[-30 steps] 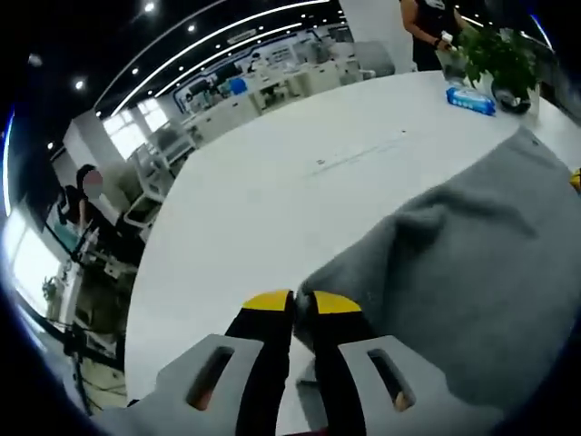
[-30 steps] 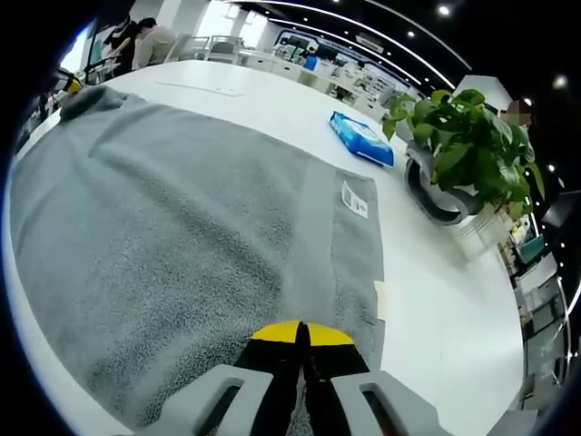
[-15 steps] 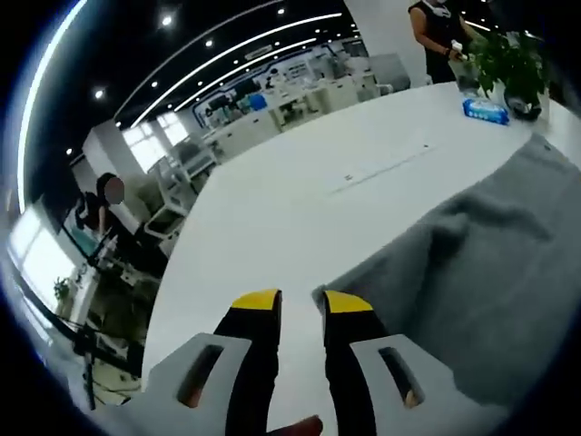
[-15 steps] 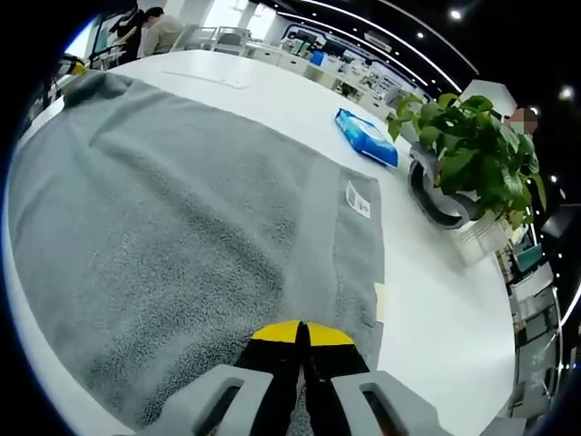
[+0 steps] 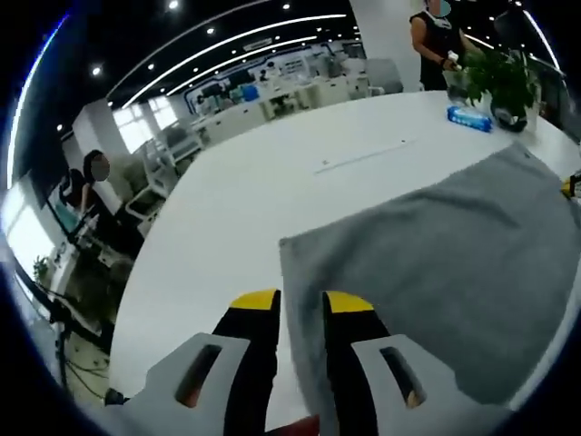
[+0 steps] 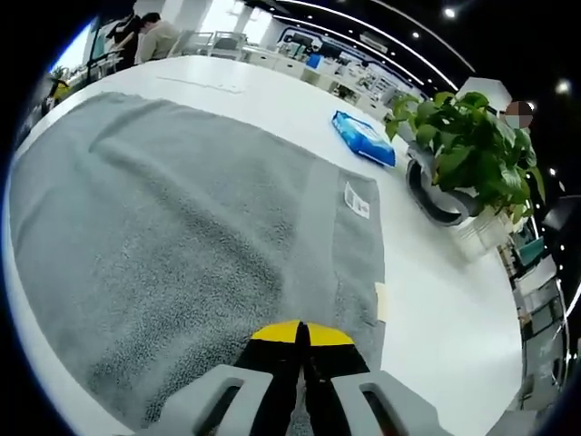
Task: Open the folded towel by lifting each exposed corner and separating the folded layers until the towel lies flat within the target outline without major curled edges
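Since a second ago I've let the towel (image 5: 436, 263) corner drop from my left gripper (image 5: 298, 304); its jaws now stand apart over the edge, and the cloth lies spread on the white table (image 5: 272, 191). My right gripper (image 6: 300, 334) stays clenched on the opposite edge, I judge to keep it taut. A plant (image 6: 463, 145) and a blue packet (image 6: 363, 138) sit beyond.

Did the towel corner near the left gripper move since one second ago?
Yes. The towel corner, then raised and clamped in the left gripper, now lies flat on the white table; the jaws stand open around it.
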The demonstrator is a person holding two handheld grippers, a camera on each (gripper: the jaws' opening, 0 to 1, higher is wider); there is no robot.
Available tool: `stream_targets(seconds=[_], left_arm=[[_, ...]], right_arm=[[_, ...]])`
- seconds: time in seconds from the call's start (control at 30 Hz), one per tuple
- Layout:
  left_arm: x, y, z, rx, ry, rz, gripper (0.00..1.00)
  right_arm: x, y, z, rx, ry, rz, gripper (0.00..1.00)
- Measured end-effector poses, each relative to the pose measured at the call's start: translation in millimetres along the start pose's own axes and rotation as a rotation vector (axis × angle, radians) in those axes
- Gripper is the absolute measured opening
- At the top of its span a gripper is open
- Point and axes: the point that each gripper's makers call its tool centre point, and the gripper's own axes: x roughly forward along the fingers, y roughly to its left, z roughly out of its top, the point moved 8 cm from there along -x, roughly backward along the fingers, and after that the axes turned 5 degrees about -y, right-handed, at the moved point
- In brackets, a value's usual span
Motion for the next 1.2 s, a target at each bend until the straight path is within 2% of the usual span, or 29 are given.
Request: stream_targets(seconds=[0.1,0.23,0.33,0.37,0.47,0.53,0.67,0.8,0.93,1.2], left_arm=[[4,-13.1,-14.8,0.001,0.054,-0.036,0.18],[14,-26.3,-29.2,0.001,0.104,-0.073,0.18],[20,-30.2,-36.4,0.040,0.139,-0.078,0.15],[23,-29.8,-33.4,0.023,0.096,-0.085,0.14],[26,-27.2,-30.8,-0.010,0.111,-0.090,0.14],[30,-23.8,-28.5,-0.007,0.108,-0.119,0.14],[38,-19.6,-24.2,-0.015,0.117,-0.133,0.14],[49,-16.7,-18.7,0.027,0.103,-0.136,0.12],[60,-15.8,-13.5,0.068,0.057,-0.149,0.08],[71,-11.7,-5.5,0.053,0.069,-0.165,0.05]], right_arm=[[2,-6,1.6,0.070,0.023,0.033,0.00],[3,-6,5.8,0.026,0.058,0.064,0.00],[4,-6,7.9,0.006,0.077,0.077,0.00],[4,-6,8.4,0.003,0.080,0.079,0.00],[7,-6,9.8,-0.003,0.074,0.081,0.00],[11,-8,13.4,-0.005,0.069,0.082,0.00],[19,-9,22.8,-0.020,0.071,0.088,0.00],[30,-11,33.5,-0.047,0.093,0.109,0.00],[31,-10,38.6,-0.037,0.112,0.127,0.00],[36,-12,46.6,-0.013,0.105,0.153,0.00]])
